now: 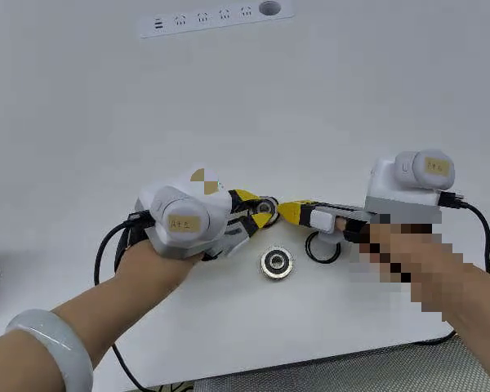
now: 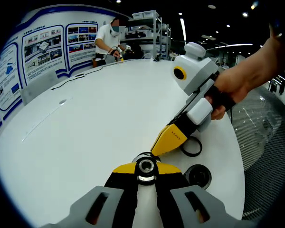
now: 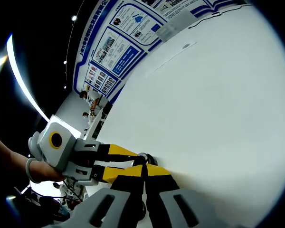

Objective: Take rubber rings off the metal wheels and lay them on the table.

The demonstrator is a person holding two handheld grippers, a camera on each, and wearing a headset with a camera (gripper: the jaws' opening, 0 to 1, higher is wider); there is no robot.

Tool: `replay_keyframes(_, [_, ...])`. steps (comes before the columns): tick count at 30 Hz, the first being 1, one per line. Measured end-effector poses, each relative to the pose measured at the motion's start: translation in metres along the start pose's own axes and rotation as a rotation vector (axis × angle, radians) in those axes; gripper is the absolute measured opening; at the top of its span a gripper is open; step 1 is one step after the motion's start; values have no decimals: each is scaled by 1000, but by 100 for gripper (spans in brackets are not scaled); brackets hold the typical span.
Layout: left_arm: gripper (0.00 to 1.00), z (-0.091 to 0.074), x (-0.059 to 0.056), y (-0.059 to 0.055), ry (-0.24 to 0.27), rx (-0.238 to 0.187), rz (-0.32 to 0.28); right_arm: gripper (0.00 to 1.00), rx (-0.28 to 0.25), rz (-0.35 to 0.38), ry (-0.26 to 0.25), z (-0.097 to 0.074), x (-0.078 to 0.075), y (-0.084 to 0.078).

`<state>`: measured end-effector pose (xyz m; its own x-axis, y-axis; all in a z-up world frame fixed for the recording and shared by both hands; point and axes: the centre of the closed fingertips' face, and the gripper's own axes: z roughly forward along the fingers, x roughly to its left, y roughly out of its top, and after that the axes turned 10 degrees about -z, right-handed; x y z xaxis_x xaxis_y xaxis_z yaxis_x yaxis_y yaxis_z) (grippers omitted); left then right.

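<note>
My left gripper [image 1: 260,212] [image 2: 146,169] comes in from the left and is shut on a small metal wheel [image 1: 266,207] [image 2: 146,166], held just above the white table [image 1: 229,114]. My right gripper [image 1: 289,212] [image 3: 145,171] meets it from the right. Its yellow jaws are shut on the black rubber ring [image 2: 138,157] at the wheel's edge. In the right gripper view the left gripper [image 3: 135,159] enters from the left with the wheel [image 3: 145,158]. A loose rubber ring [image 1: 322,248] [image 2: 191,147] lies flat on the table. A second wheel [image 1: 276,263] [image 2: 198,175] with a dark outer band rests beside it.
A white power strip [image 1: 216,18] lies at the table's far side. The table's front edge [image 1: 310,366] runs close below the hands. Black cables [image 1: 106,245] trail from both grippers. A person [image 2: 107,40] stands far off behind the table.
</note>
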<state>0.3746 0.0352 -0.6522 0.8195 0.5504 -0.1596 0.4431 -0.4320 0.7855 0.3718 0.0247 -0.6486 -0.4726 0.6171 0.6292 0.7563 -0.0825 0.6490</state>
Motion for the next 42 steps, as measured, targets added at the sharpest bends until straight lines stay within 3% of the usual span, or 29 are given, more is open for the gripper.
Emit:
replay_keyframes(14, [14, 0, 0, 0, 1, 0, 0, 2, -13, 0, 37, 2, 10, 4])
replay_keyframes(29, [14, -1, -2, 0, -5, 2, 30, 2, -2, 12, -3, -2, 0, -1])
replay_keyframes(34, [15, -5, -4, 3, -16, -15, 42, 2, 0, 14, -4, -1, 0, -1])
replay_keyframes(42, [23, -13, -2, 3, -1, -40, 57, 2, -2, 13, -2, -2, 1, -1])
